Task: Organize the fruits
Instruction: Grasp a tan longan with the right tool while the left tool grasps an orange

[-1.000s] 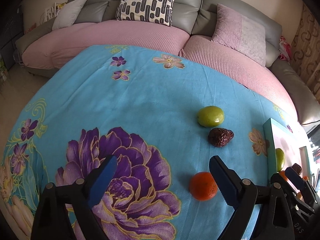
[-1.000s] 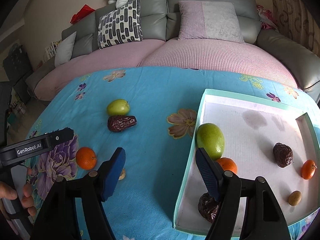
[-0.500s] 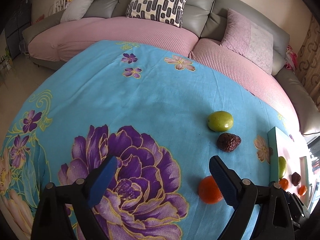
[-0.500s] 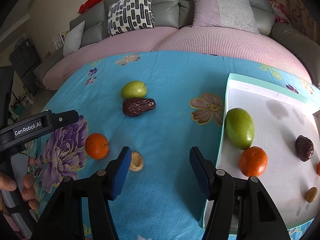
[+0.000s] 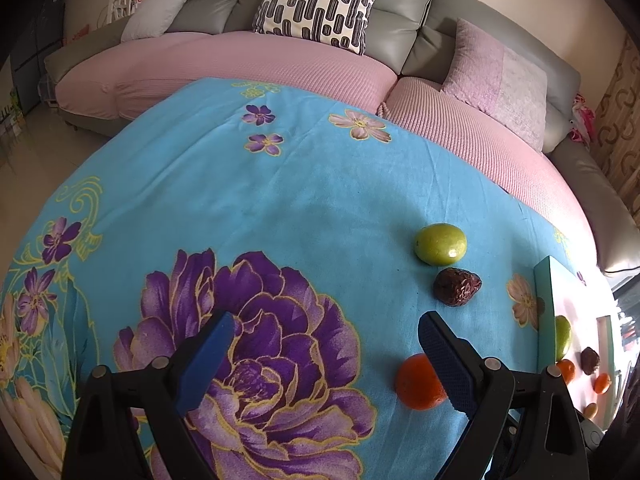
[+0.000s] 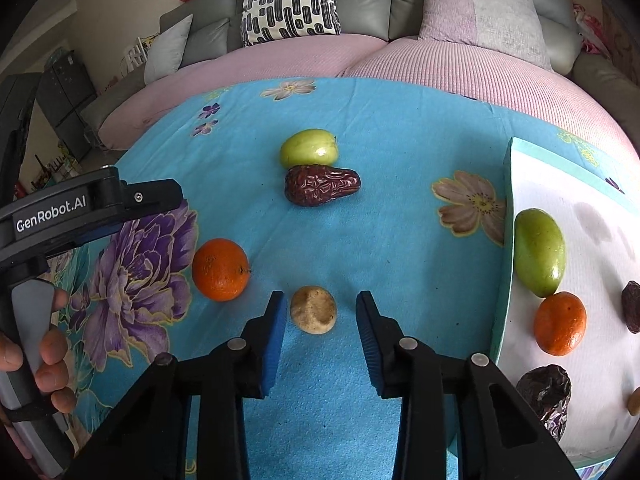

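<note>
On the blue floral cloth lie a small tan fruit point(image 6: 313, 309), an orange point(image 6: 220, 269), a brown date point(image 6: 321, 185) and a green fruit point(image 6: 308, 149). My right gripper point(image 6: 321, 300) is open, its blue pads either side of the tan fruit without touching it. The teal-rimmed white tray point(image 6: 505, 216) at the right holds a green mango point(image 6: 539, 251), an orange point(image 6: 559, 323) and dates. My left gripper point(image 5: 324, 328) is open over the purple flower, with the loose orange point(image 5: 418, 382) behind its right finger. The date point(image 5: 457, 286) and green fruit point(image 5: 440, 243) lie beyond.
A pink and grey sofa point(image 6: 400, 52) with cushions curves round the table's far side. A hand point(image 6: 52, 360) holds the left gripper's body at the left edge of the right wrist view. The tray point(image 5: 546, 292) stands at the cloth's right end.
My right gripper has swung left from the tray to the tan fruit and narrowed its opening. The left gripper has drifted back a little; the loose orange now sits behind its right finger.
</note>
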Motion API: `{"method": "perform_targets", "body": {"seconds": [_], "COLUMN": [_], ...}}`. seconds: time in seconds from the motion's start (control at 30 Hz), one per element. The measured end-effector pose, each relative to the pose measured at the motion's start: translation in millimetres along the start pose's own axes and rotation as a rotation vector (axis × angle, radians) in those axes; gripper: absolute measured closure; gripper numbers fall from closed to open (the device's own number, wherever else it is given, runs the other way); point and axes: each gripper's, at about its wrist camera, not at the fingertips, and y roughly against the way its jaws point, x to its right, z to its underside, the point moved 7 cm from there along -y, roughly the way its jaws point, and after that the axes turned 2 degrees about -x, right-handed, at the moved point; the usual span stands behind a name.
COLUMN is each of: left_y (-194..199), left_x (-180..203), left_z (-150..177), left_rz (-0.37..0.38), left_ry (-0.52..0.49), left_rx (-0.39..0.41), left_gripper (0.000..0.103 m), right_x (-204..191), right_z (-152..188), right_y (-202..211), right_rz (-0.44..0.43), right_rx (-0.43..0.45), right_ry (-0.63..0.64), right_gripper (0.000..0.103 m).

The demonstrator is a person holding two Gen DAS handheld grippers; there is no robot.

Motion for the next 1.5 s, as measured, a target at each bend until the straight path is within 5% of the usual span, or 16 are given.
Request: {"method": "perform_targets", "body": {"seconds": [0.27,0.8,1.1,1.5], "left_y": [-2,-6,-12,-18], "left_x": [6,21,36,59], "left_z": [1,6,14,26], "left_rz": [0.007,0.036,0.076,0.113], "left_ry": [-0.014,-0.044,-0.079,-0.148], "left_rx": [-0.008,-0.031,-0.073,-0.124], "left_gripper": [0.008,0.008,0.032,0.038], "right_x": [0,26,55,60], "right_z": [1,-1,-1,-5], "right_y": [-2,12,24,40], "right_rz": [-0.028,0.0,0.035,0.041], "right_rx": [-0.006,0.029,0.056,0.101], "right_ry": [0.001,-0.062,-0.133,-0.135], "right_gripper": [0.078,0.079,0.079,0.079]}}
